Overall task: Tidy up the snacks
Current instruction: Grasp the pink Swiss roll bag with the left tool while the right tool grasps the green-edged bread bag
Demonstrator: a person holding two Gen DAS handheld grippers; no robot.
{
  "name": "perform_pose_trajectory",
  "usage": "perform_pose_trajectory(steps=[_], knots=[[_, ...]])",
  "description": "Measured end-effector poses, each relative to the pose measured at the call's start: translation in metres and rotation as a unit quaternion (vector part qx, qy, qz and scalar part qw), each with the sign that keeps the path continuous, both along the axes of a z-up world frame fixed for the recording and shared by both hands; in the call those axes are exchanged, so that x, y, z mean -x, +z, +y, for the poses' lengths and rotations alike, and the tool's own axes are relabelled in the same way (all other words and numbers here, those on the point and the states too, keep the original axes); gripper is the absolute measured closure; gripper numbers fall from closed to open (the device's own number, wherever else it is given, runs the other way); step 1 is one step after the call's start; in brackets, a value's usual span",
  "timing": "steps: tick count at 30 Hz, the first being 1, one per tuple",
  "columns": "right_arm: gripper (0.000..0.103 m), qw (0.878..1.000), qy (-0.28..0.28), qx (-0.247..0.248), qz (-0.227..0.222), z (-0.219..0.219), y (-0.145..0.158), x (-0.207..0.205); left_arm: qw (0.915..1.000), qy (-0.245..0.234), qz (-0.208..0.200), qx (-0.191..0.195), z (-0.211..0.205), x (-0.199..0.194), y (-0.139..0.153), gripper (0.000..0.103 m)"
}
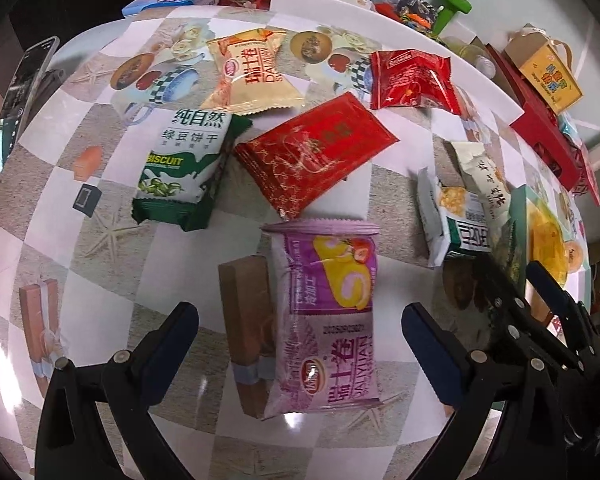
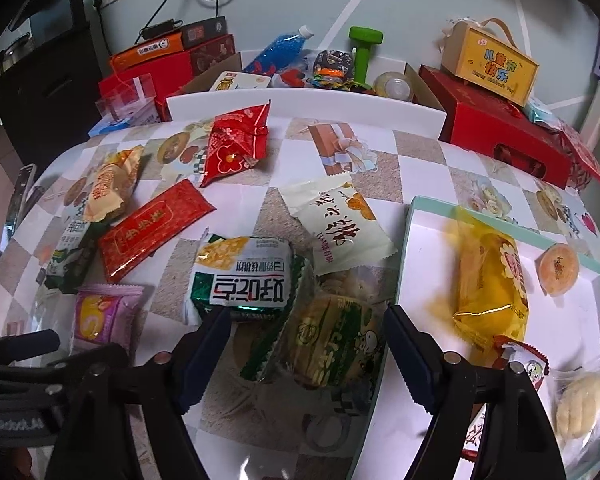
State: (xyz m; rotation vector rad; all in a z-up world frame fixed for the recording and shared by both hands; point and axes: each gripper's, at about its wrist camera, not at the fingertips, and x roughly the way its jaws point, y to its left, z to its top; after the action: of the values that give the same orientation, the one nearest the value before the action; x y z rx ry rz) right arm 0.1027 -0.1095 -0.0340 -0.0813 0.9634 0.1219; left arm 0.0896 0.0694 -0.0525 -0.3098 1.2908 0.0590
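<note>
Both grippers, left gripper [image 1: 300, 344] and right gripper [image 2: 306, 344], are released; the purple plastic swiss-roll packet [image 1: 326, 316] and the green crinkly biscuit packet [image 2: 332, 344] could be crushed or slipped.

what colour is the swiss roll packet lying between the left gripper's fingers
The swiss roll packet is purple-pink, printed with a yellow roll; the left wrist view shows it best.

A checkered tablecloth table [image 2: 420, 160] holds scattered snack packets [image 2: 244, 280] and a tray [image 2: 410, 236].

Lighting: bright, even, soft shadows | Glare: noted on glossy tablecloth [image 1: 300, 420] and red packet [image 1: 316, 148] wrapper | Distortion: strong fisheye bending, dark vignetted corners | Blur: yellow packet [image 2: 488, 280] smeared, edges softened
</note>
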Motion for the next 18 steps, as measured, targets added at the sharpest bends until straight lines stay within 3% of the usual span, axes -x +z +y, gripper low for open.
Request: perform_pose_trajectory(steps=[8, 15, 18], knots=[[0.036, 1.0, 0.005, -0.024, 0.016, -0.006, -0.005, -0.001, 0.9999, -0.005, 0.004, -0.01, 0.001, 0.0, -0.003, 0.003], [0.038, 0.999, 0.014, -0.031, 0.021, -0.003, -0.006, 0.002, 0.9997, -0.001, 0.002, -0.024, 0.002, -0.003, -0.006, 0.024], [0.038, 0.999, 0.032, -0.037, 0.023, 0.005, -0.005, 0.008, 0.9997, 0.008, 0.001, -0.024, 0.009, -0.004, -0.007, 0.025]])
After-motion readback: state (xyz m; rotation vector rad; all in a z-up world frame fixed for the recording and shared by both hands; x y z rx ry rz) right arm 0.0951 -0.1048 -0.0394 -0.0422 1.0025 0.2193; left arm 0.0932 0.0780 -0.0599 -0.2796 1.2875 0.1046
